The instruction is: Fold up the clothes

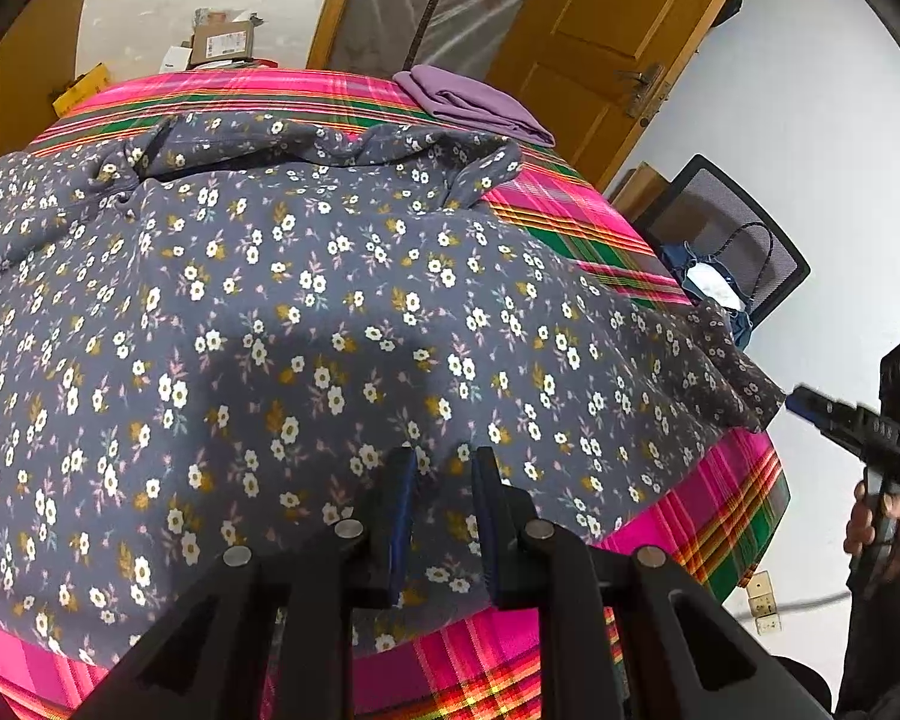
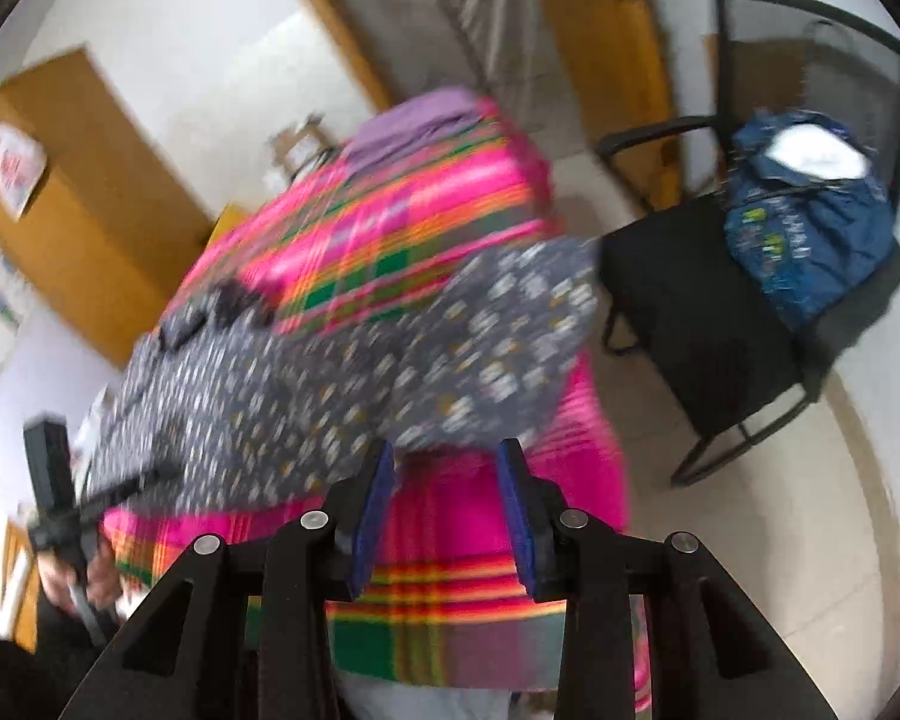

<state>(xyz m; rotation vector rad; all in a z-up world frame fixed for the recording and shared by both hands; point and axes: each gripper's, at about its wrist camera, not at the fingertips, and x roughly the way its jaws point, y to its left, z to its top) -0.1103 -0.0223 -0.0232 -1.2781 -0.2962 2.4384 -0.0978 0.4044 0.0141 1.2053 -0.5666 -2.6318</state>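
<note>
A grey floral garment (image 1: 306,312) lies spread over a table covered with a pink plaid cloth (image 1: 714,498). My left gripper (image 1: 444,468) hovers over the garment's near edge, jaws slightly apart with nothing between them. My right gripper (image 2: 447,462) is open and empty, off the table's corner, just below a hanging corner of the floral garment (image 2: 498,330). In the left wrist view the right gripper (image 1: 795,399) shows at the right, its tip next to that corner. The right wrist view is motion-blurred.
A folded purple garment (image 1: 480,102) lies at the table's far edge. A black mesh chair (image 2: 750,312) holding a blue bag (image 2: 810,240) stands right of the table. A wooden door (image 1: 606,30) and cardboard boxes (image 1: 222,42) are behind.
</note>
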